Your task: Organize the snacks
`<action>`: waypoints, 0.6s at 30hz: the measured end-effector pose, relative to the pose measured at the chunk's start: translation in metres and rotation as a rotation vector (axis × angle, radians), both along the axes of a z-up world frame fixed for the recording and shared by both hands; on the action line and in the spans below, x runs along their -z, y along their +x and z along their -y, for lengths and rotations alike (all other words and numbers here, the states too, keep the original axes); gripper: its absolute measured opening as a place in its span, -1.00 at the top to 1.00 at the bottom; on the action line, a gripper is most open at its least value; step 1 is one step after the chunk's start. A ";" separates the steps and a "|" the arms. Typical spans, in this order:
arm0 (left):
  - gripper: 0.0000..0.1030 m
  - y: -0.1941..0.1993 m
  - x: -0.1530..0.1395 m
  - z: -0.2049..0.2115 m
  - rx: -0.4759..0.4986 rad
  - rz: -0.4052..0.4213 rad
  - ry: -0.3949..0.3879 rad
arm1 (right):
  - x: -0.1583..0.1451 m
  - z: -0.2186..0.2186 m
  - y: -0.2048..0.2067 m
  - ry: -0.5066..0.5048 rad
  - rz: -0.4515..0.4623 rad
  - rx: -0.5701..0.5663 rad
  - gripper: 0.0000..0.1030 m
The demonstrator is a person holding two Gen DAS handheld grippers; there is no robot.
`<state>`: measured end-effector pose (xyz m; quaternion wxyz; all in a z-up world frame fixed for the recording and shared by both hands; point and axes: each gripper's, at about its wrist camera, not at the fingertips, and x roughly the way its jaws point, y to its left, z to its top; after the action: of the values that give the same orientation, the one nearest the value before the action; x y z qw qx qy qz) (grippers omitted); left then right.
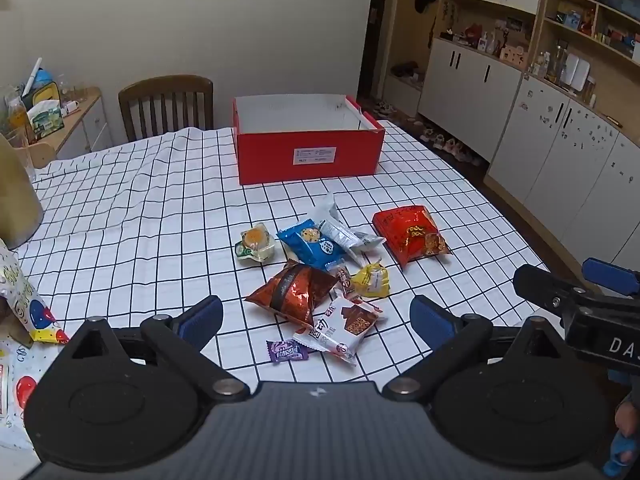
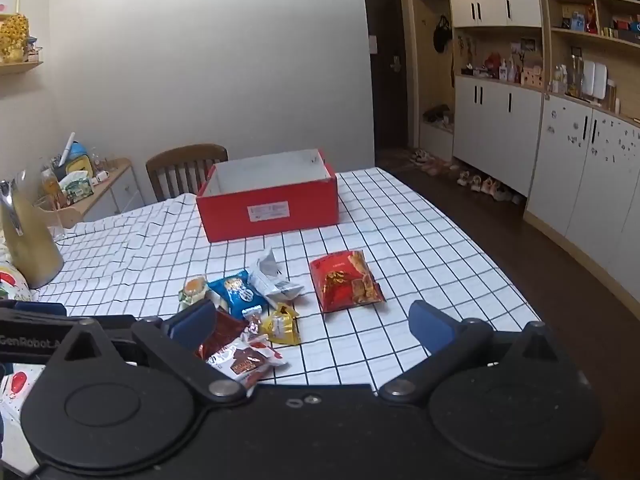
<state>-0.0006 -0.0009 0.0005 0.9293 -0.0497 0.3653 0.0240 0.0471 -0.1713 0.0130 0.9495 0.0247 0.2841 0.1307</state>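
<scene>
A pile of snack packs lies mid-table: a red bag (image 1: 408,234) (image 2: 344,280), a blue cookie pack (image 1: 310,242) (image 2: 236,292), a silver-white wrapper (image 1: 340,228), a yellow pack (image 1: 372,280) (image 2: 282,324), a shiny brown bag (image 1: 292,290), a white chocolate-wafer pack (image 1: 342,328) (image 2: 244,362), a purple candy (image 1: 286,350) and a clear-wrapped pastry (image 1: 254,242). Behind them stands an open red box (image 1: 308,156) (image 2: 272,212) that looks empty. My left gripper (image 1: 316,318) hovers open above the near packs. My right gripper (image 2: 312,322) is open too, right of the pile, holding nothing.
The checked tablecloth (image 1: 140,208) is wrinkled at the back left. A gold bag (image 1: 16,200) and a balloon-print gift bag (image 1: 28,304) stand at the left. A wooden chair (image 1: 168,104) is behind the table. The table edge drops to the floor and cabinets (image 2: 560,168) on the right.
</scene>
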 end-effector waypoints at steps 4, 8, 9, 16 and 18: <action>-0.95 -0.004 -0.005 -0.001 -0.010 0.029 0.010 | -0.005 -0.002 0.003 0.001 -0.005 -0.010 -1.00; -0.95 -0.007 -0.009 -0.001 -0.018 0.039 0.003 | -0.006 0.001 -0.005 0.021 0.027 -0.003 -1.00; -0.95 -0.007 -0.009 0.000 -0.021 0.040 0.006 | -0.007 0.000 -0.004 0.024 0.026 -0.001 -1.00; -0.95 -0.010 -0.010 0.001 -0.023 0.046 0.010 | -0.006 0.002 -0.008 0.032 0.035 -0.003 -0.99; -0.95 -0.010 -0.011 0.001 -0.025 0.047 0.010 | -0.006 0.002 -0.008 0.031 0.037 -0.002 -0.99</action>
<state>-0.0110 -0.0019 0.0113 0.9375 -0.0503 0.3424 0.0361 0.0388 -0.1735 0.0190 0.9540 0.0369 0.2644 0.1365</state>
